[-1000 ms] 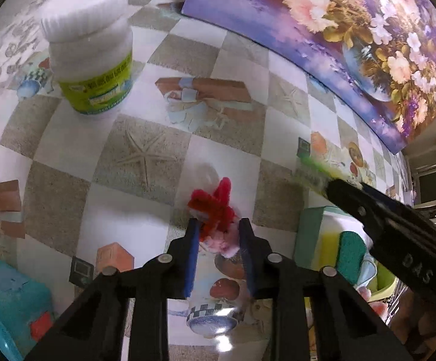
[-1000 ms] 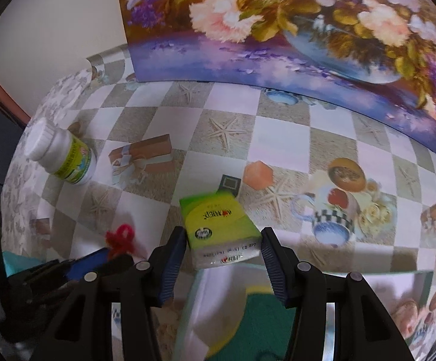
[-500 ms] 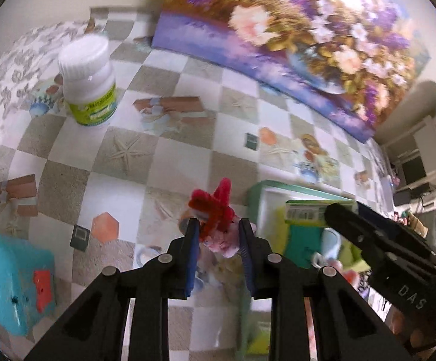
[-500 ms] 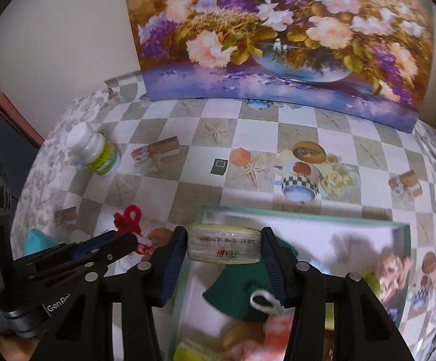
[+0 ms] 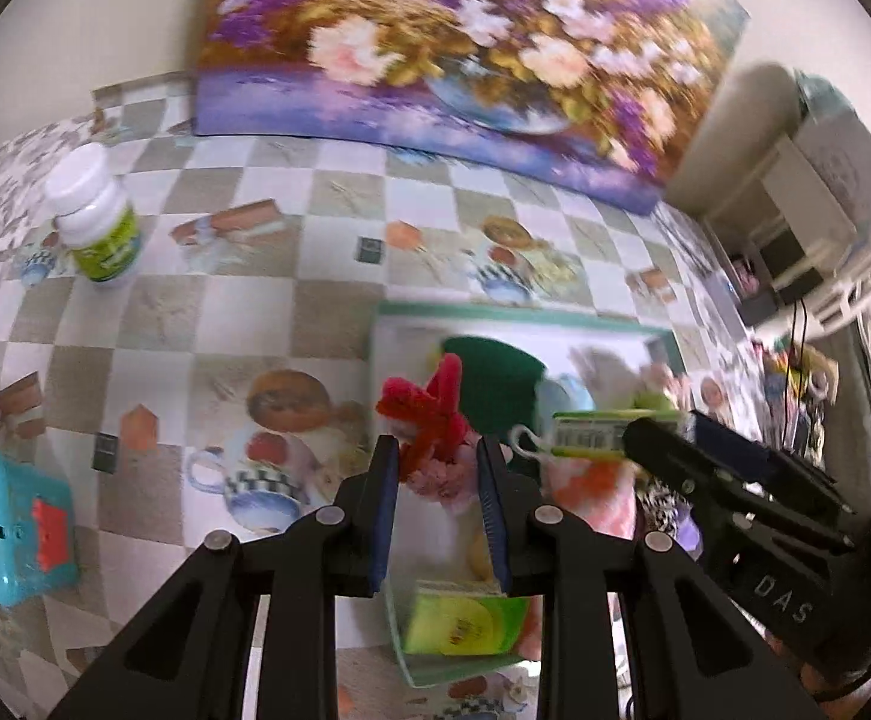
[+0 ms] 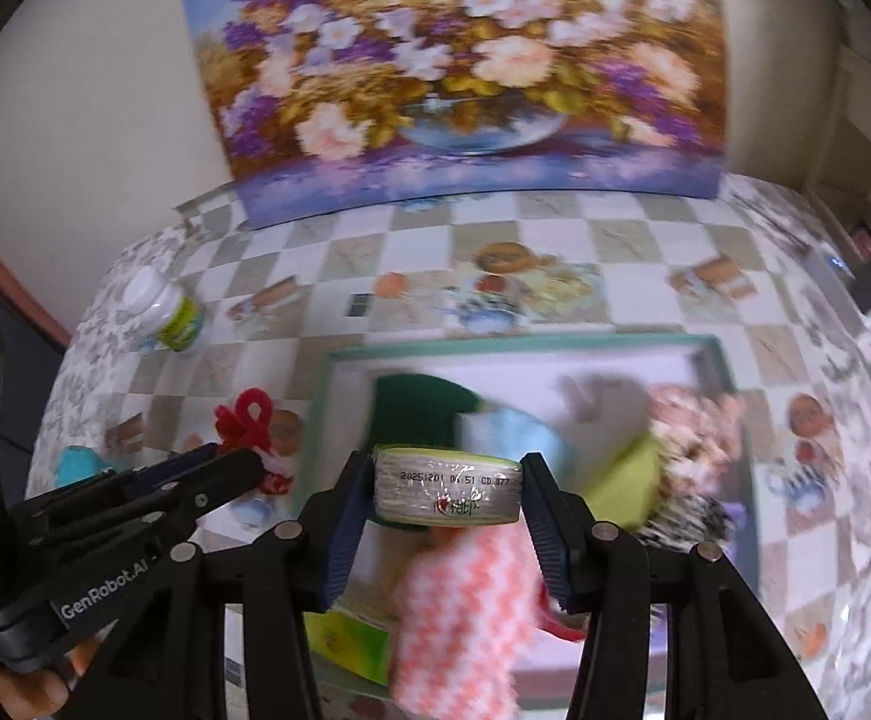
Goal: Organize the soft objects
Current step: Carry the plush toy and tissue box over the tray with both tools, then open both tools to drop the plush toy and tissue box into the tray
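My left gripper (image 5: pixel 438 456) is shut on a red and pink fuzzy pipe-cleaner toy (image 5: pixel 429 414), held over the left edge of the green-rimmed tray (image 5: pixel 495 315). My right gripper (image 6: pixel 447 483) is shut on a green tissue pack (image 6: pixel 447 486), held above the tray (image 6: pixel 495 343). In the tray lie a dark green cloth (image 6: pixel 417 402), a pale blue item (image 6: pixel 513 432), a lime-green piece (image 6: pixel 627 480), an orange-and-white chevron cloth (image 6: pixel 465 594) and another green tissue pack (image 5: pixel 462 624). The left gripper (image 6: pixel 267 456) shows at the left of the right wrist view; the right gripper (image 5: pixel 639 435) shows at the right of the left wrist view.
A white bottle with a green label (image 5: pixel 99 222) stands at the back left of the checkered tablecloth. A turquoise plastic item (image 5: pixel 3 522) lies at the near left. A flower painting (image 6: pixel 465 72) leans against the wall behind. Shelves and clutter (image 5: pixel 807 264) stand beyond the table's right end.
Both grippers have risen and moved right, from above the tablecloth to over the tray, each still holding its object. The bottle has dropped back to the far left.
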{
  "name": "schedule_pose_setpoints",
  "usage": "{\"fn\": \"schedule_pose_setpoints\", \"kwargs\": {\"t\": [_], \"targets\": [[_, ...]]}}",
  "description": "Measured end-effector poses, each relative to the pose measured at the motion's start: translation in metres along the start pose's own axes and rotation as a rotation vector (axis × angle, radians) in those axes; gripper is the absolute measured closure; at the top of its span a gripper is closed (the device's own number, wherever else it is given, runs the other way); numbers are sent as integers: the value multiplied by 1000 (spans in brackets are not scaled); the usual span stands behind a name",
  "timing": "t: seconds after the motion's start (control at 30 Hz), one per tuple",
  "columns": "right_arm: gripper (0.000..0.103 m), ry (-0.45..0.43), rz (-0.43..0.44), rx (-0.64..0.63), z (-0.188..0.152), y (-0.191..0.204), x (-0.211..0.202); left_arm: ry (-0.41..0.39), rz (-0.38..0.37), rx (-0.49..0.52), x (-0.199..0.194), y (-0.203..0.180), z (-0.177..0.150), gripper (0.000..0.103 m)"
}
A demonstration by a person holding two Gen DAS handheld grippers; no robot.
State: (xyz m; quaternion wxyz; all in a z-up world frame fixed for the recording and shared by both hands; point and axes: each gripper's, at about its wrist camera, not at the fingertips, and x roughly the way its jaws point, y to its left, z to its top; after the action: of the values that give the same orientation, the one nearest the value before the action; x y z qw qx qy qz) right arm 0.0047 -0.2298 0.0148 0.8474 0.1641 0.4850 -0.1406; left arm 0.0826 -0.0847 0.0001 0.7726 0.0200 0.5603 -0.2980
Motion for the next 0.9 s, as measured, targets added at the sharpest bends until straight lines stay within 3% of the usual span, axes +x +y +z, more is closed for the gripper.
{"fn": "schedule_pose_setpoints", "kwargs": {"t": [0.23, 0.47, 0.9], "targets": [[50, -42, -37, 93, -12, -36, -15, 52, 9, 52, 16, -23, -13, 75], [50, 26, -55, 128, -31, -50, 1, 110, 43, 81, 40, -29, -26, 74], [49, 102, -50, 98, -62, -42, 9, 125, 15, 23, 40, -18, -47, 40]]}}
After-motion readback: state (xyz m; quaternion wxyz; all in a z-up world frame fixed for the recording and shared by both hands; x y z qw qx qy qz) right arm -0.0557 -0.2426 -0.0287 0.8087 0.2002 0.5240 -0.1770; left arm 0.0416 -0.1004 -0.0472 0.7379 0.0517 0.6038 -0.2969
